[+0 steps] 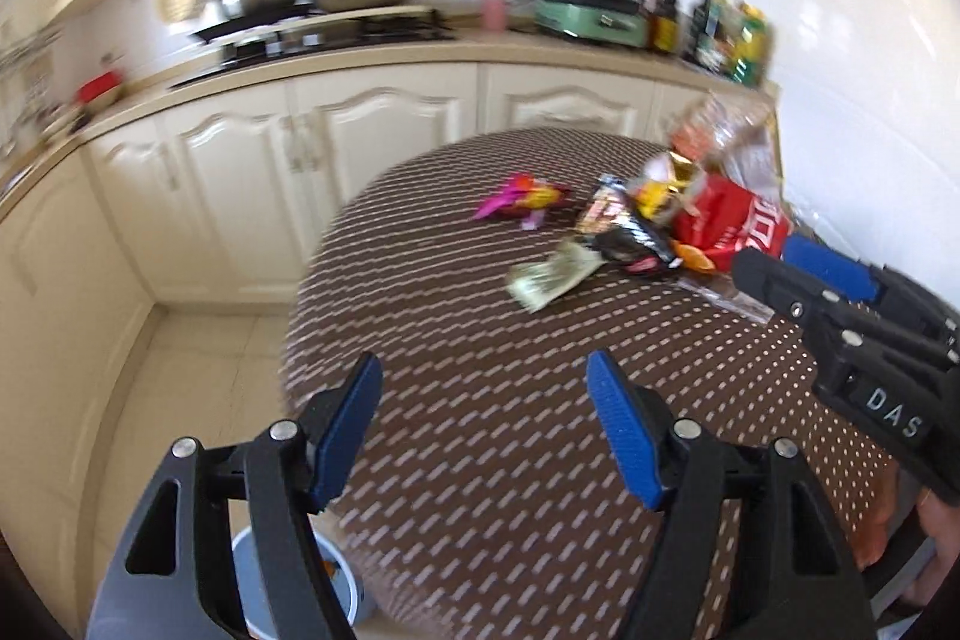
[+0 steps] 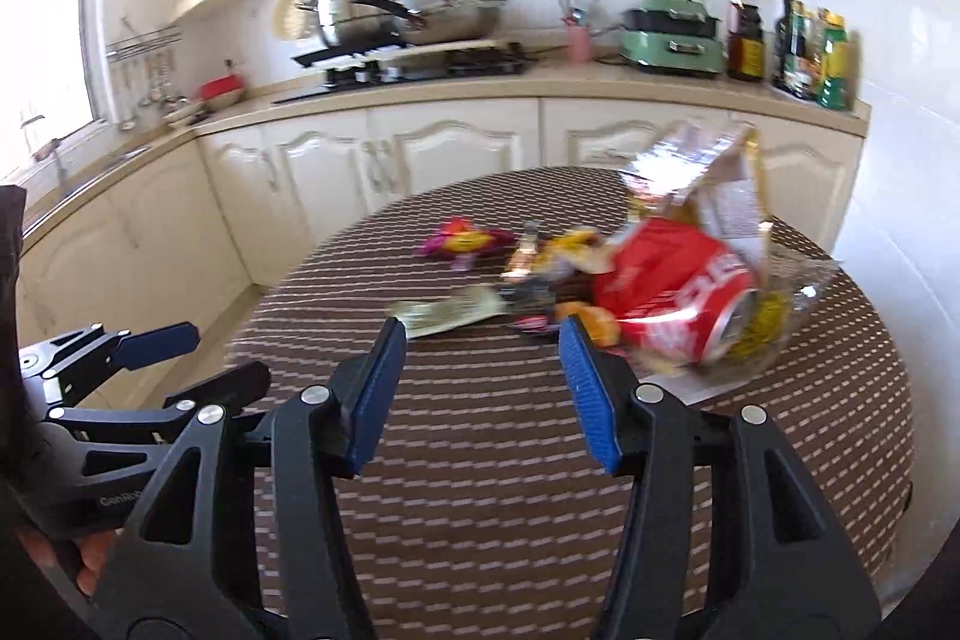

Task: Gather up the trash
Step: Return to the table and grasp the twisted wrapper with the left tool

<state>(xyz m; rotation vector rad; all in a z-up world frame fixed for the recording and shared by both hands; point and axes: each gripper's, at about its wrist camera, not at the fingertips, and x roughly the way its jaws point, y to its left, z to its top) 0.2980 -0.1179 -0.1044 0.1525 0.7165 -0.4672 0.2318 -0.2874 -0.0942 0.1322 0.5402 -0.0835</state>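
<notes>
A round table point(image 1: 510, 460) with a brown patterned cloth carries a pile of trash at its far right. The pile holds a pink wrapper point(image 1: 522, 199) point(image 2: 465, 241), a pale green wrapper point(image 1: 552, 277) point(image 2: 447, 316), a black wrapper point(image 1: 630, 238), a crushed red can point(image 2: 678, 304), a foil bag point(image 2: 702, 160) and clear plastic point(image 2: 798, 292). My left gripper point(image 1: 480, 370) point(image 2: 225, 355) hangs open and empty over the table's near left edge. My right gripper point(image 2: 482, 334) point(image 1: 774, 253) is open and empty just short of the can and the green wrapper.
A pale blue bin point(image 1: 354, 595) stands on the floor below the left gripper, at the table's edge. Cream cabinets point(image 1: 372, 142) run behind the table, with pots on a stove point(image 2: 420, 22), a green appliance point(image 2: 672, 37) and bottles point(image 2: 810, 52). Tiled floor point(image 1: 198, 370) lies left.
</notes>
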